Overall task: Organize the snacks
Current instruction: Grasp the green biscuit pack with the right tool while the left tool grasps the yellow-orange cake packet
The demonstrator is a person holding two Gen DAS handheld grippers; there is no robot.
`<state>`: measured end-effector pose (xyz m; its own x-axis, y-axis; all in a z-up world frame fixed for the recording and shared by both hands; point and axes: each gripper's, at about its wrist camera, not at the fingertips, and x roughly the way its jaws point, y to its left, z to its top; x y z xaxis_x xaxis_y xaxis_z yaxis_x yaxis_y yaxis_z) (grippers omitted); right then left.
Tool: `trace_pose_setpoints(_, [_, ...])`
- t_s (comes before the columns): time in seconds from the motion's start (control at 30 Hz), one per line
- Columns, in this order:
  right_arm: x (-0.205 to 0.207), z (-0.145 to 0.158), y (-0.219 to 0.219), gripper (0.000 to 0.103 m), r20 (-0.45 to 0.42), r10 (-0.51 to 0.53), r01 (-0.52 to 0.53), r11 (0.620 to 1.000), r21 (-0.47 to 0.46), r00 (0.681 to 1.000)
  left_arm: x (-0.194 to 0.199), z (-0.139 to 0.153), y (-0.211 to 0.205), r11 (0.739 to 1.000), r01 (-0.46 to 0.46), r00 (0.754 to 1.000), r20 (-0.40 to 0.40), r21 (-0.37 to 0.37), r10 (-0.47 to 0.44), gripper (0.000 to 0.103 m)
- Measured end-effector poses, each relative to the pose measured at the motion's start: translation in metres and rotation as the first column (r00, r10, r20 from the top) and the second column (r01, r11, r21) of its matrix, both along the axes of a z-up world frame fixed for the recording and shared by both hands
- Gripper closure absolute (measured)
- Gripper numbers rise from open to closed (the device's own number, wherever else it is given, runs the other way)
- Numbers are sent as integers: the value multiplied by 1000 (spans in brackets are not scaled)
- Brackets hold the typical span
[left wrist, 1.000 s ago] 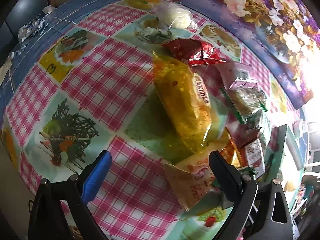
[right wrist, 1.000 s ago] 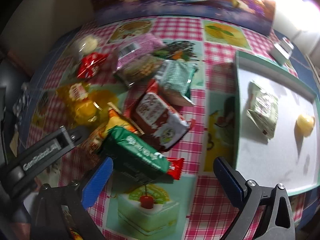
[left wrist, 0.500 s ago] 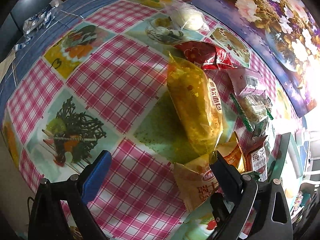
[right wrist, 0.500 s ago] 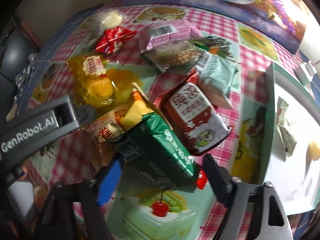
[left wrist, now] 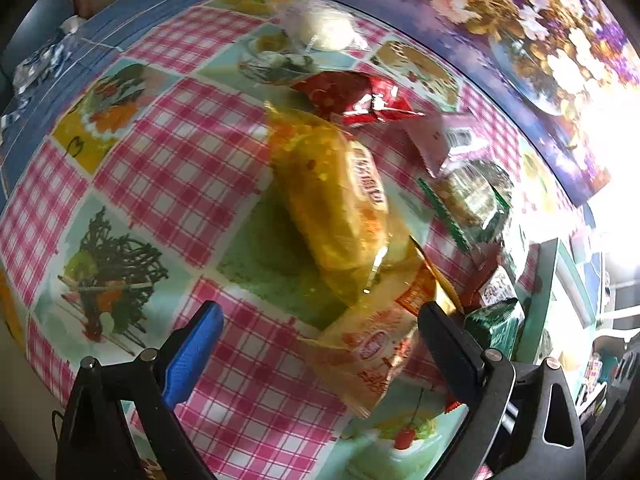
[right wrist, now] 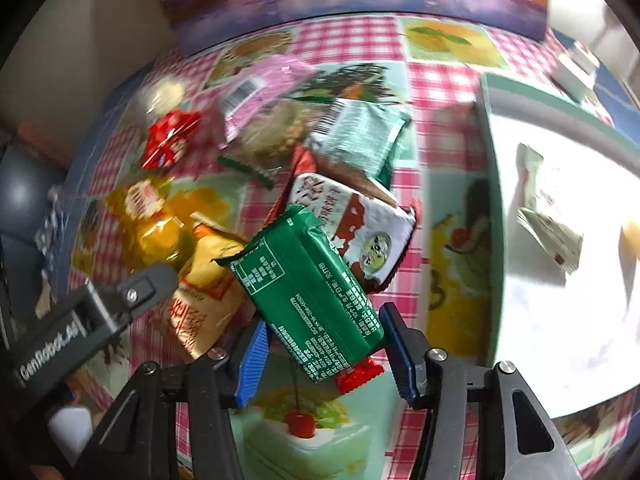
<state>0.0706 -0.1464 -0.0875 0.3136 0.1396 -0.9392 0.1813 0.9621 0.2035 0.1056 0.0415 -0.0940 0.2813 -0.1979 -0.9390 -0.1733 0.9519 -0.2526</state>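
A pile of snack packets lies on the checked tablecloth. My right gripper [right wrist: 324,348] is shut on a green snack packet [right wrist: 312,292] and holds it tilted above the pile. Behind it lie a red-and-white packet [right wrist: 360,232], a pale green packet [right wrist: 360,136], a pink packet [right wrist: 264,84] and a red packet [right wrist: 168,144]. My left gripper [left wrist: 320,332] is open, with an orange packet [left wrist: 372,352] between its fingers and a yellow packet [left wrist: 336,200] just beyond. The green packet also shows in the left wrist view [left wrist: 496,324].
A green-rimmed white tray [right wrist: 490,200] stands at the right with a pale packet [right wrist: 548,216] and a yellow piece [right wrist: 630,236] in it. A floral panel [left wrist: 500,20] stands along the far table edge. A white round snack [left wrist: 324,28] lies far back. My left gripper's body shows in the right view [right wrist: 80,328].
My right gripper has closed on the green packet and lifted it off the pile. My left gripper has shifted slightly and stays open over the orange packet.
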Motion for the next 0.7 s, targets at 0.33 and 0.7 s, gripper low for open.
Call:
trace_pose_setpoints(0.33, [0, -6, -21, 49, -17, -80, 81, 994, 70, 997, 3, -7, -19, 996, 85, 996, -13, -5, -85, 9])
trace_pose_setpoints(0.7, [7, -18, -11, 49, -23, -77, 77, 996, 36, 997, 9, -15, -37, 991, 122, 992, -20, -61, -123, 37])
